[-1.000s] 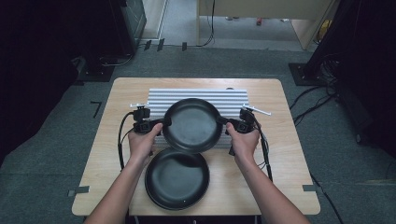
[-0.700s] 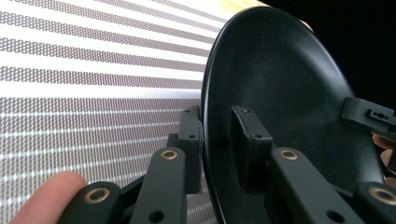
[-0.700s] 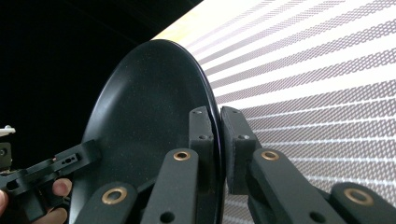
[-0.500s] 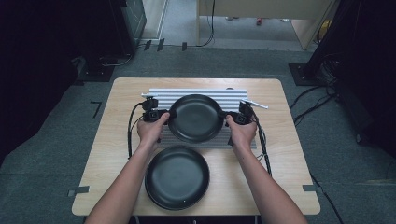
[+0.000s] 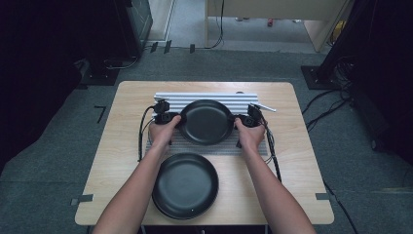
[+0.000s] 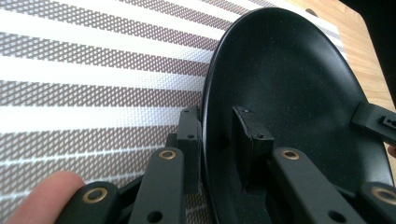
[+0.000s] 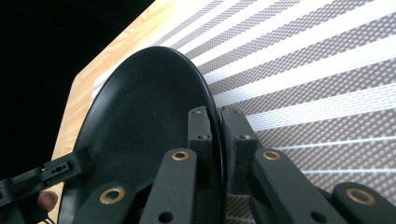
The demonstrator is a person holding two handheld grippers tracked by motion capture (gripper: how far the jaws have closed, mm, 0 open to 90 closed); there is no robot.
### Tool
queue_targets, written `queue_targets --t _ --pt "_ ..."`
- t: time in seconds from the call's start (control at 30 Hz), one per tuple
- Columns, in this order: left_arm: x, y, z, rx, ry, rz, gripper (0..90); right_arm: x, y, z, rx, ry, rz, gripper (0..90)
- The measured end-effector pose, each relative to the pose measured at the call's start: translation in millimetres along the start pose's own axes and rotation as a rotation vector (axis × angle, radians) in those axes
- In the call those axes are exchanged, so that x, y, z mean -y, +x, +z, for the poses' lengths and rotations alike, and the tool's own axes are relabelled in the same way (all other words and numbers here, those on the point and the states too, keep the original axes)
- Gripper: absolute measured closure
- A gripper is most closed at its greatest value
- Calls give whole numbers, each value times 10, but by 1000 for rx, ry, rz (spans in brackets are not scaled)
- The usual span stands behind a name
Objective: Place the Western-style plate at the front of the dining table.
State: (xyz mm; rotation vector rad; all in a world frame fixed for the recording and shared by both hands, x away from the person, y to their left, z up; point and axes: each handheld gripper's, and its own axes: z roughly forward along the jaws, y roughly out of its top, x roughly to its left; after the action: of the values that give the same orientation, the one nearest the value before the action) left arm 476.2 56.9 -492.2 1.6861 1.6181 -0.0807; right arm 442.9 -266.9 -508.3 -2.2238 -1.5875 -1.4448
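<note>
- Holding one black plate (image 5: 206,122) between both claws, over the striped mat (image 5: 204,146) on the tabletop (image 5: 292,161).
- Left claw (image 5: 178,120): clamped on the plate's left rim; in the left gripper view (image 6: 216,140) one jaw sits under the rim, the other inside the dish.
- Right claw (image 5: 235,119): clamped on the opposite rim, directly across from the left claw; the right gripper view (image 7: 218,135) shows the rim pinched between both jaws.
- Plate spans the gap between the two claws, roughly level.
- Second black plate (image 5: 185,185) lies on the tabletop nearer the person than both claws, between the forearms, just off the mat's near edge.
</note>
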Motion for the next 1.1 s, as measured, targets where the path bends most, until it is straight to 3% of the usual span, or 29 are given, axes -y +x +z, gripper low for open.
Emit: queue_targets --t 0.27,0.4,0.57,0.67,0.77,0.87,0.93,1.0,1.1 --pt "-33 -32 119 1 15 11 743 -73 -82 33 19 -6 -1 829" --pt "-26 -83 167 -27 15 56 733 -82 -126 47 35 -12 -5 818" --pt "-8 -102 204 -53 17 80 711 -71 -147 74 44 -17 -29 815" --pt "8 -143 209 -75 12 135 675 -57 -119 76 57 -27 -64 779" --pt "20 -219 164 -90 -34 206 540 -55 -91 67 58 -53 -91 710" --pt "34 -327 75 -104 -78 297 427 -69 -65 20 103 -111 -193 658" --pt "38 -353 15 -100 -91 332 360 -83 -70 -19 96 -130 -222 630" --pt "44 -344 -79 -101 -110 350 299 -96 -72 -66 72 -122 -225 536" --pt "56 -284 -227 -112 -116 323 241 -80 -67 -172 115 -106 -283 500"
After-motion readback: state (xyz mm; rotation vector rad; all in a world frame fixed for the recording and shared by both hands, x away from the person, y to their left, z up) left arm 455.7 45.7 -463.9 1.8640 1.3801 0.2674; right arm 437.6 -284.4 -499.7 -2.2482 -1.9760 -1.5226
